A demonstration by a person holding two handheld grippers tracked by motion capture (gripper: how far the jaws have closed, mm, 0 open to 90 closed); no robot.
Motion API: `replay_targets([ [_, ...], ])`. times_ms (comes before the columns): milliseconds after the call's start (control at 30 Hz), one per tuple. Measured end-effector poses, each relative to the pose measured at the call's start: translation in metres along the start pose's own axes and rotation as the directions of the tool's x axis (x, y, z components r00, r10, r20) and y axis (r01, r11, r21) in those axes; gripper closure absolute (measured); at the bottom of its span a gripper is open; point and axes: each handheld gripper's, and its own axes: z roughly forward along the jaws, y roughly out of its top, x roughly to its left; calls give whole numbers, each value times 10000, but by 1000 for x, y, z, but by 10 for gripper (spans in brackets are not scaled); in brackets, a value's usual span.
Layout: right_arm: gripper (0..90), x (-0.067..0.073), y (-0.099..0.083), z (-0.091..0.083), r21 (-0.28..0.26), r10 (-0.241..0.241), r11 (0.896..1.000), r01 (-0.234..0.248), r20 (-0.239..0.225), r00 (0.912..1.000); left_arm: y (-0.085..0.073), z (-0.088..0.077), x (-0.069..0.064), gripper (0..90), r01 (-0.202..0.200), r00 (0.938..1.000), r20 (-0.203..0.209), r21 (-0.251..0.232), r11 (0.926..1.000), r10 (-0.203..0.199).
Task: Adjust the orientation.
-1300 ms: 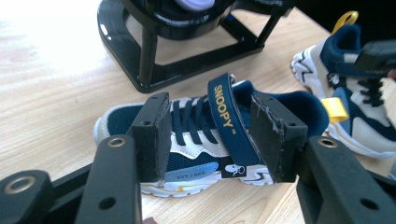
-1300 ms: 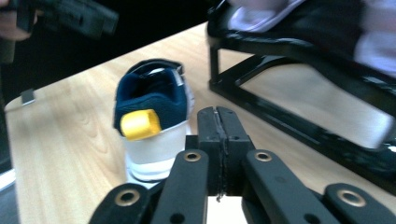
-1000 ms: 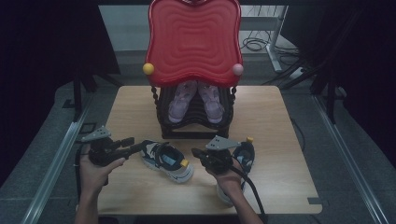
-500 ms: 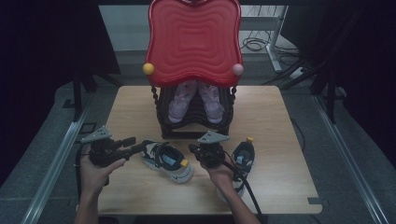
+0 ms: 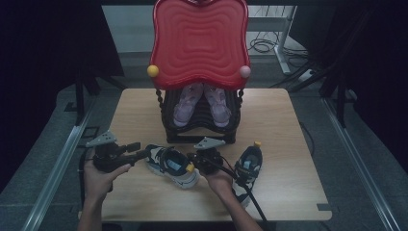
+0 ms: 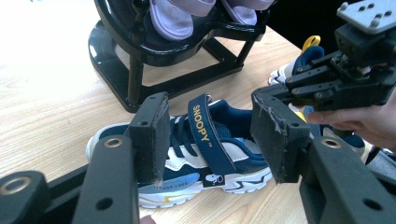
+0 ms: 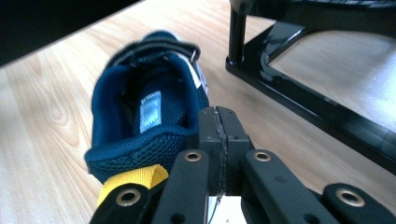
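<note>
From above, two navy and white sneakers lie on the wooden surface (image 5: 288, 125) in front of a black shoe rack (image 5: 202, 126), and the left sneaker (image 5: 173, 166) sits right between the two hands. The left gripper (image 5: 137, 150) comes at it from the toe side, and its own view settles what the overhead cannot: the fingers (image 6: 150, 135) stand wide apart with the shoe framed between them, nothing touching it, and the word SNOOPY reads plainly on the strap (image 6: 208, 135). The right gripper (image 5: 195, 161) hovers at that same sneaker's heel, near the yellow pull tab (image 5: 190, 167). Its view looks straight into the blue mesh collar (image 7: 135, 149), with a pale label on the insole (image 7: 150, 111) (a detail no other camera catches), and its fingers (image 7: 208, 126) are pressed flat together with nothing between them, just beside the heel rim; whether they touch it I cannot tell. The second sneaker (image 5: 248, 166) lies to the right of that wrist, toe pointing toward the person. Only the high view gives the big red wavy panel (image 5: 199, 43) topping the rack, with a yellow ball (image 5: 152, 71) and a pink one (image 5: 245, 72) at its corners. A lilac pair of shoes (image 5: 202, 102) rests inside the rack, their toes also visible in the left gripper view.
</note>
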Motion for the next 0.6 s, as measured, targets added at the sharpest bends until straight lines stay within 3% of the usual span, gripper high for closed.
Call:
replay_targets([
  [200,899,3,-3,3,375,-237,9990,225,314,9992,0,-1,1,474,8,10000,-7,0,10000,-8],
  [600,898,19,-6,-1,739,-610,9954,618,-128,9981,-1,1,2,474,35,10000,-72,114,9999,-34],
])
